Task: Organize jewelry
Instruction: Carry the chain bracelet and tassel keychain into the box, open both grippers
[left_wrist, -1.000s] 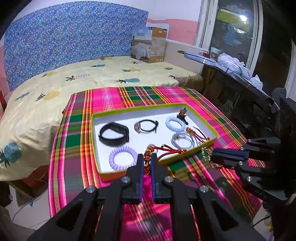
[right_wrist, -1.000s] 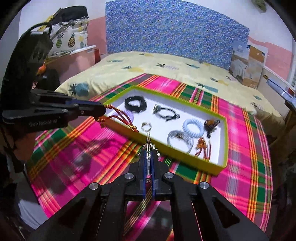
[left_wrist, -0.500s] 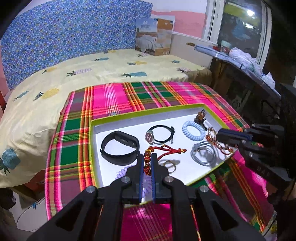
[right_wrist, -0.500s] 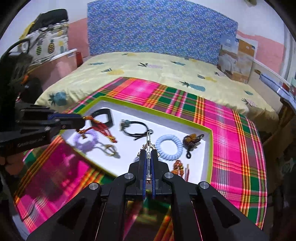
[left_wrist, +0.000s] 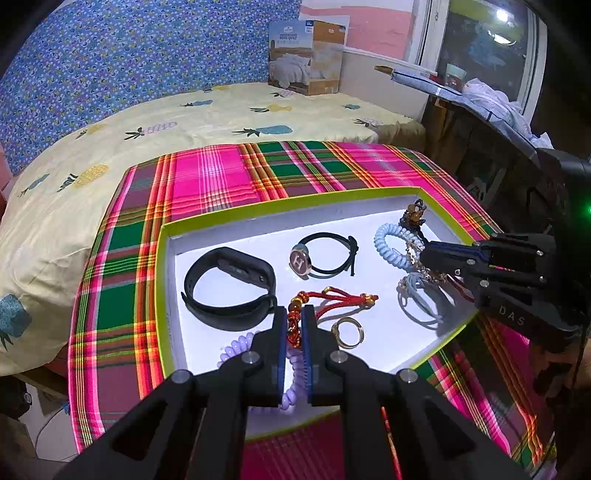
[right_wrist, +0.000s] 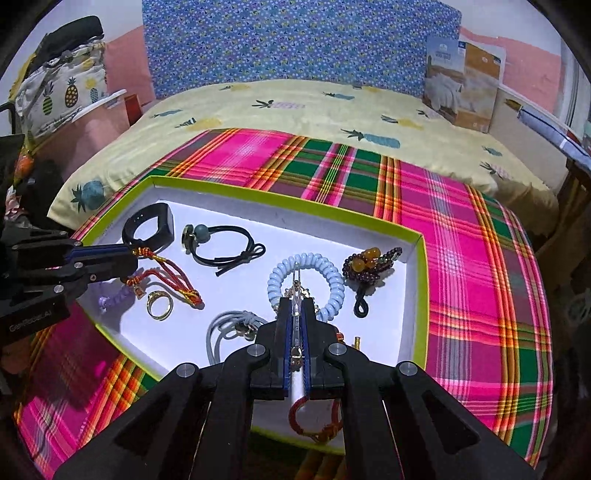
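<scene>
Left gripper (left_wrist: 294, 325): clamping nearly closed on the red cord bracelet (left_wrist: 332, 301), hovering over the near part of the tray (left_wrist: 162, 280).
Red cord bracelet: pinched at its knotted gold-bead end between the left pads, the loops trailing forward and to the right onto the white tray floor, ending just above the gold ring (left_wrist: 347, 332).
Right gripper (right_wrist: 294, 306): squeezing almost shut on a thin gold chain (right_wrist: 295, 291), hanging over the right half of the tray.
Gold chain: running up between the right fingers and poking out past the tips, crossing the near edge of the light blue coil band (right_wrist: 306, 284).
Tray: sitting on the plaid cloth (left_wrist: 221, 173), green-rimmed, white inside.
Lying ahead of the left gripper: black fitness band (left_wrist: 229, 288) to the left, black cord bracelet with round charm (left_wrist: 325, 254) beyond.
Lying under the left fingers: purple coil band (left_wrist: 236, 350), partly hidden.
Lying beside the right gripper: grey cord loop (right_wrist: 229, 328) to the left, dark beaded charm (right_wrist: 369, 266) to the right.
</scene>
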